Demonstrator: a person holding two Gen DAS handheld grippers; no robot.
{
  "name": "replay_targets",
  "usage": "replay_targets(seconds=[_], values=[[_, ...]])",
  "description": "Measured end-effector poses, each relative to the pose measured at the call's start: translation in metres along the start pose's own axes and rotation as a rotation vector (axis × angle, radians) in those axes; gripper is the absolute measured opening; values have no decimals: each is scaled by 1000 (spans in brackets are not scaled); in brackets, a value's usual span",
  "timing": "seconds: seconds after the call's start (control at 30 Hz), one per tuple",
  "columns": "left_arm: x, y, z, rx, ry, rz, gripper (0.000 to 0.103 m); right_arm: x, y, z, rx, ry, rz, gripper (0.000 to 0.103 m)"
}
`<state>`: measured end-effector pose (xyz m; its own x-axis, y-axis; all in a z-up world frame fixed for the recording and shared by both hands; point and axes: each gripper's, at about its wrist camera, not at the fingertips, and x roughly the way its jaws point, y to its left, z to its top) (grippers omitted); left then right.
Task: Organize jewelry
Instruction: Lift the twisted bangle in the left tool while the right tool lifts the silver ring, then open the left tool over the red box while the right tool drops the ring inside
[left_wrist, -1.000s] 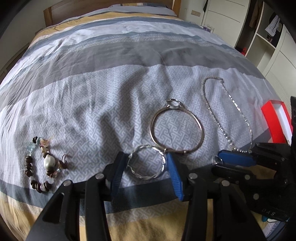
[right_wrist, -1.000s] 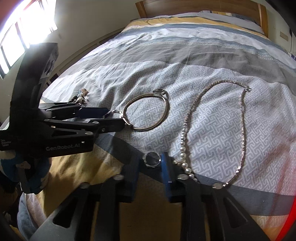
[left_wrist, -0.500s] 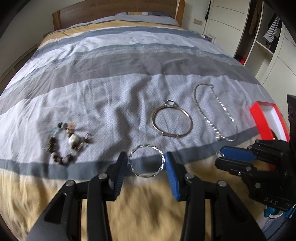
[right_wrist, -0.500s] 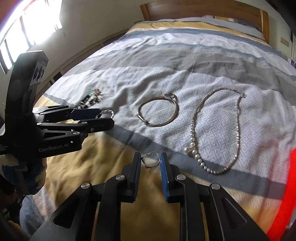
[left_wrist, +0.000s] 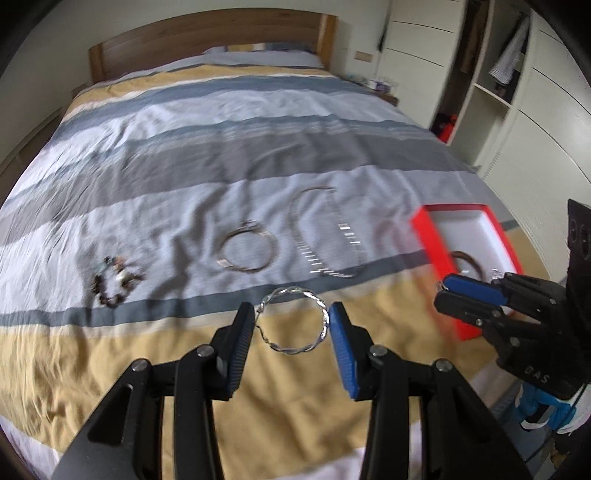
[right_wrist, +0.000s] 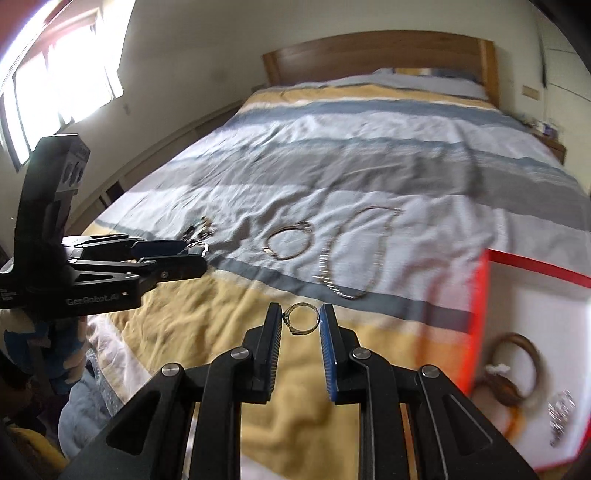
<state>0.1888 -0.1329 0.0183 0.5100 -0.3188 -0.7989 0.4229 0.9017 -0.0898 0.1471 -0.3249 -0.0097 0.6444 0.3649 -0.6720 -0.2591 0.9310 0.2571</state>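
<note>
The left gripper (left_wrist: 291, 325) holds a twisted silver bangle (left_wrist: 293, 321) between its fingers (left_wrist: 242, 343), the pads pressing on either side of the hoop, which hangs in the air above the yellow band of the striped bed cover (left_wrist: 207, 155). The right gripper (right_wrist: 301, 325) has its fingers (right_wrist: 327, 354) drawn narrow around a small silver ring (right_wrist: 303, 319), which is clamped upright between the pads, also clear of the bed. In the left wrist view the right gripper appears at the right edge, its tips just above the near part of a red box (left_wrist: 436, 251) with a white lining; inside the box lies a brown bangle (right_wrist: 511, 369), and beside it some small silver pieces too blurred to tell apart. On the pale patterned stripe of the cover lie three more pieces in a row: a beaded bracelet (left_wrist: 114, 280) at the left, a plain metal bangle (left_wrist: 247, 251) in the middle, and a long silver necklace (left_wrist: 325, 236) looped beside it, nearest the box. The wooden headboard (left_wrist: 207, 40) stands at the far end of the bed, and white wardrobe doors (left_wrist: 417, 55) line the wall to the right
</note>
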Motion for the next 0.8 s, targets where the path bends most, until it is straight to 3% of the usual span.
replay_targets(seconds=[0.27,0.5,0.8], values=[[17,-103,23,104,17,-93,39,-50,-84,-25,102,-39,-104,21],[66,-191,48,206,59,-157,39,-50,-153,-35,142,-8,-199,21],[142,-239,66,233,144,-134,39,-29,-204,-36,137,63,-260,21]])
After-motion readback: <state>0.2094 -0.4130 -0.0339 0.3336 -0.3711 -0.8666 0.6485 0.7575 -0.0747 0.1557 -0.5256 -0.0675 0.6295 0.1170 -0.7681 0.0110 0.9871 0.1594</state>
